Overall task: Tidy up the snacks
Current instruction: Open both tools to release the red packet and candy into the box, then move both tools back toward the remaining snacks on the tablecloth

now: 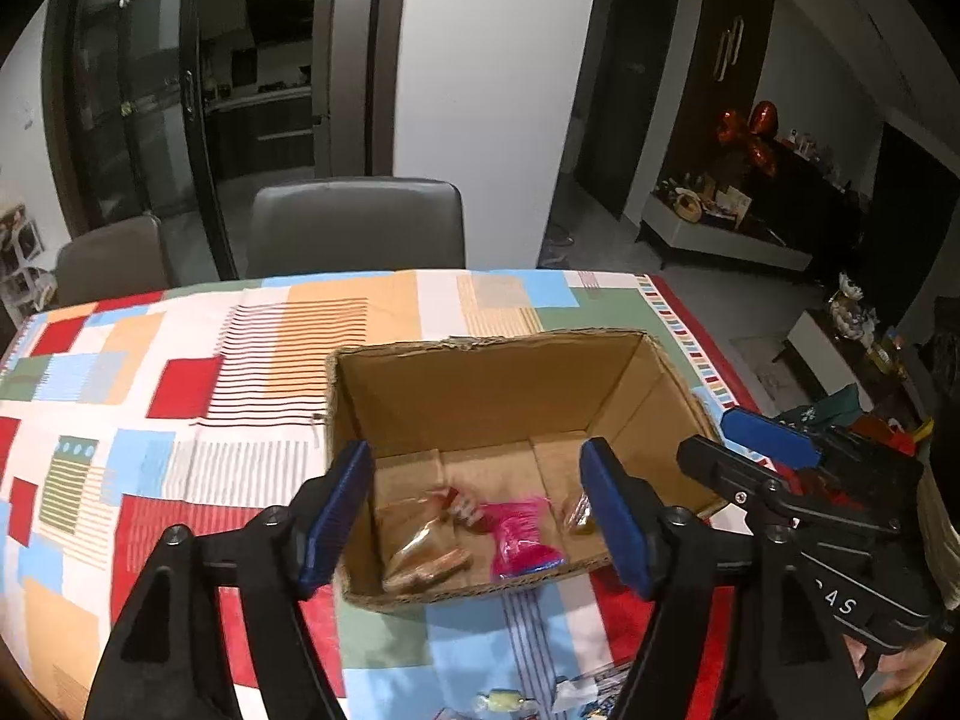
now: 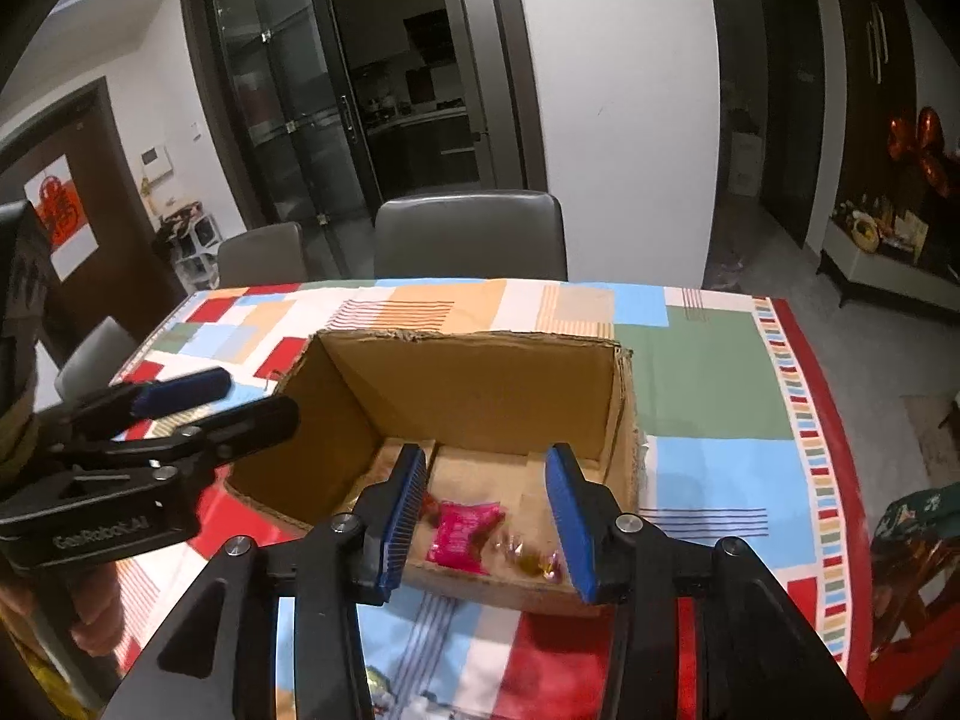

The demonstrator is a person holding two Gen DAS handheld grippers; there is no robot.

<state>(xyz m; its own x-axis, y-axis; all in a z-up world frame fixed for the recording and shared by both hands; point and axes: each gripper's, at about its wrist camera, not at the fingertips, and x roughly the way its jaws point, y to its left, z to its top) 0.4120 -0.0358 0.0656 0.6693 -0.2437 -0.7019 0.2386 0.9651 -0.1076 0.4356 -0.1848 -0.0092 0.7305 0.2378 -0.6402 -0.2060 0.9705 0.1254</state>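
The table (image 1: 180, 360), under a patchwork cloth of red, blue, orange and green blocks, fills the lower part of both views, with two grey chairs (image 1: 354, 228) at its far edge at 12 o'clock. One open cardboard box (image 1: 480, 384) stands on the cloth just ahead of both claws. Inside, on its floor, lie four snacks as far as the blur allows counting: one clear packet of brown biscuits (image 1: 420, 558) at 7 o'clock, one bright pink packet (image 1: 522, 540) at the middle, one small red-and-white sweet (image 1: 459, 504) between them, and one amber wrapped sweet (image 2: 534, 561) at 4 o'clock.

The left claw (image 1: 480, 522) hangs over the box's near wall, spread wide and holding nothing. The right claw (image 2: 486, 525) is likewise wide and empty, above the same wall. One pale wrapped sweet (image 1: 501, 702) lies on the cloth outside the box, at 6 o'clock.
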